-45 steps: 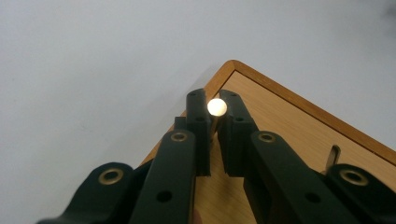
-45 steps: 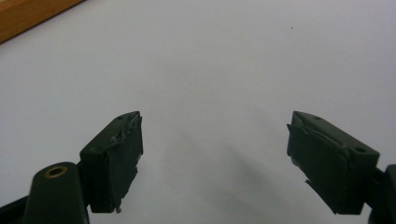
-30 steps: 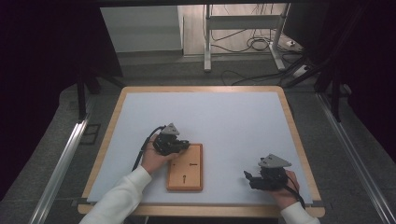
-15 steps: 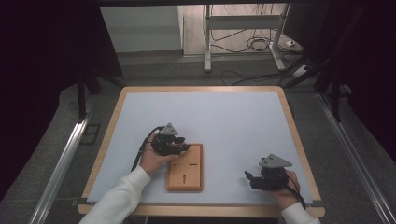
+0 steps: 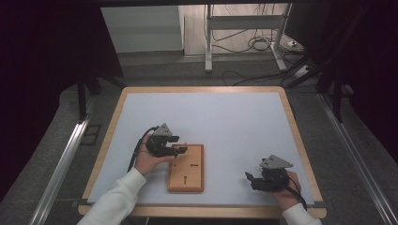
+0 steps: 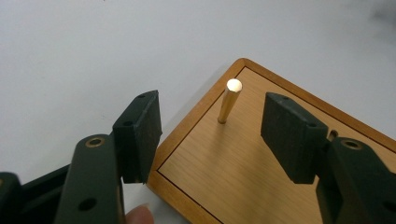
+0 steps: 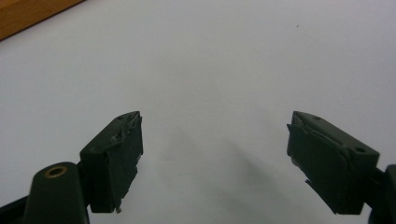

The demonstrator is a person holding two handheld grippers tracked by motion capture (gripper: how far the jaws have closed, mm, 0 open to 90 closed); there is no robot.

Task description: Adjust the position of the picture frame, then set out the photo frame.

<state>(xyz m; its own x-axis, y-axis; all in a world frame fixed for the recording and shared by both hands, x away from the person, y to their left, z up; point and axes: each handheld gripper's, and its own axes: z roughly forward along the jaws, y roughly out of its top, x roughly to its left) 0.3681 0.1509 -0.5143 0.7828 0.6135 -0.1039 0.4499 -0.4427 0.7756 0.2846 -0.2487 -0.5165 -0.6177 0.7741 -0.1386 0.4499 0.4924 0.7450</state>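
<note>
Fingers: left gripper [image 6: 210, 135] just opened, apart | right gripper [image 7: 215, 158] apart | one brass peg [image 6: 229, 101] upright in one wooden board [image 6: 261, 172]

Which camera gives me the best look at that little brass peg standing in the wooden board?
The left gripper view: the brass peg stands upright and close in the wooden board, its shiny top plain. In the high view it is a tiny speck. The right gripper view catches a corner of the board.

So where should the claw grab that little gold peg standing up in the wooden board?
Probably on the peg's bare upper shaft, just under its rounded top, with the left claw coming from the board's near corner side. It stands almost upright and slim, so one pad on each side should pinch it squarely.
</note>
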